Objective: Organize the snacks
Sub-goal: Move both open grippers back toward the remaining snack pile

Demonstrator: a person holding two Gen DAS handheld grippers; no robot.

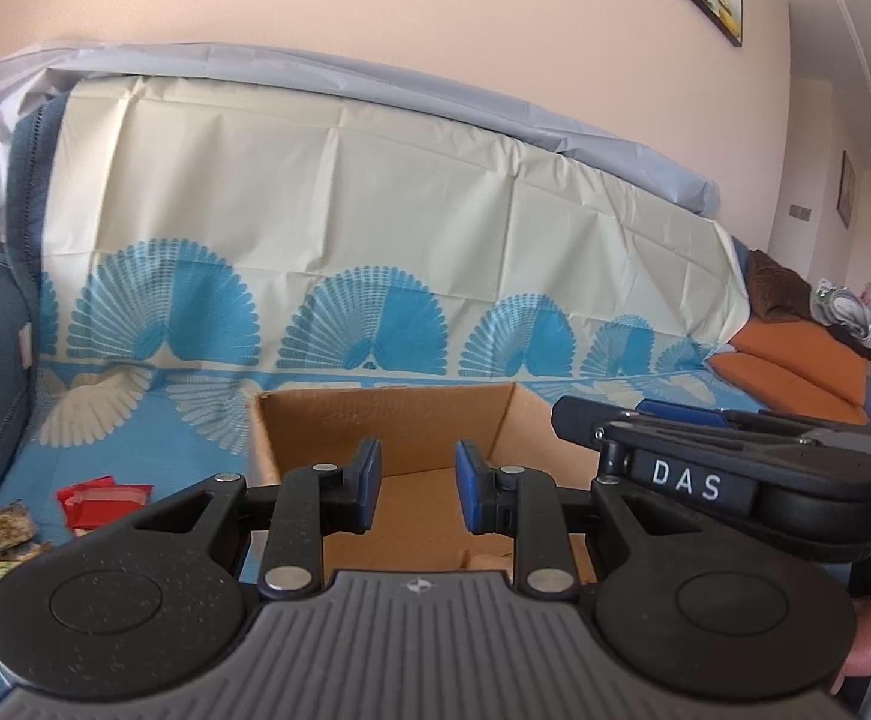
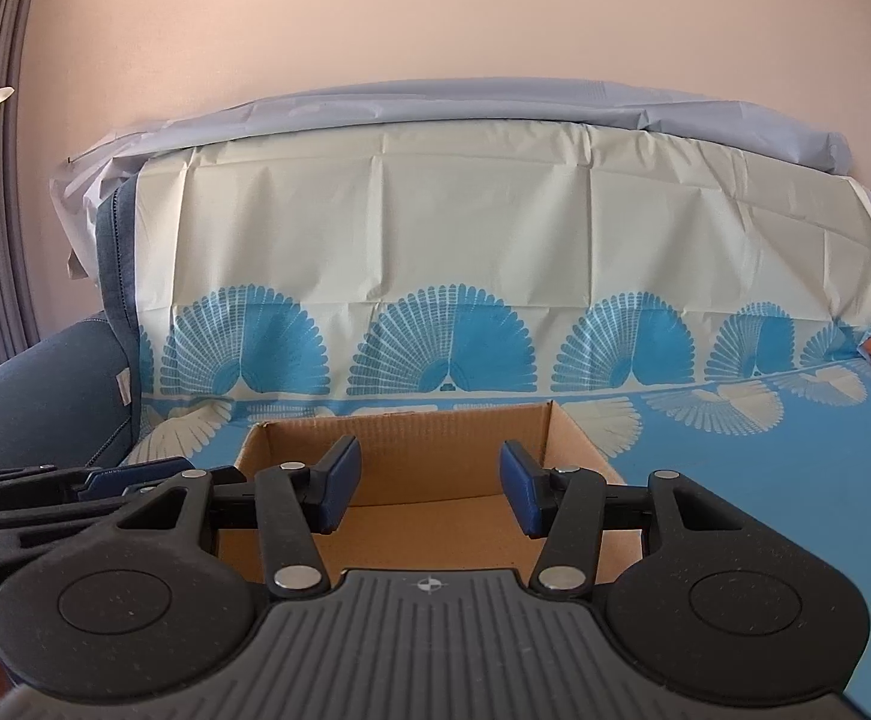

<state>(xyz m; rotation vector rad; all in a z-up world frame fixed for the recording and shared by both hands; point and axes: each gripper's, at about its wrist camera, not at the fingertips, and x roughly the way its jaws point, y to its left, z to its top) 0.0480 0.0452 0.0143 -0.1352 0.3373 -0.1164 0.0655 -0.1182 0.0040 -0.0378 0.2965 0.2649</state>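
Grippers poised over an open brown cardboard box (image 2: 411, 480) on the blue-and-cream fan-patterned cloth (image 2: 735, 480).
Left gripper (image 1: 417, 492) and right gripper (image 2: 429, 495) each hold their blue pads parted with nothing between them; red snack packets (image 1: 102, 498), and what seem other wrappers, lie left of the box.

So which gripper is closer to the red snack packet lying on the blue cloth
Left. The left gripper hovers open over the cardboard box, with the red snack packet just to its left. The right gripper is farther right.
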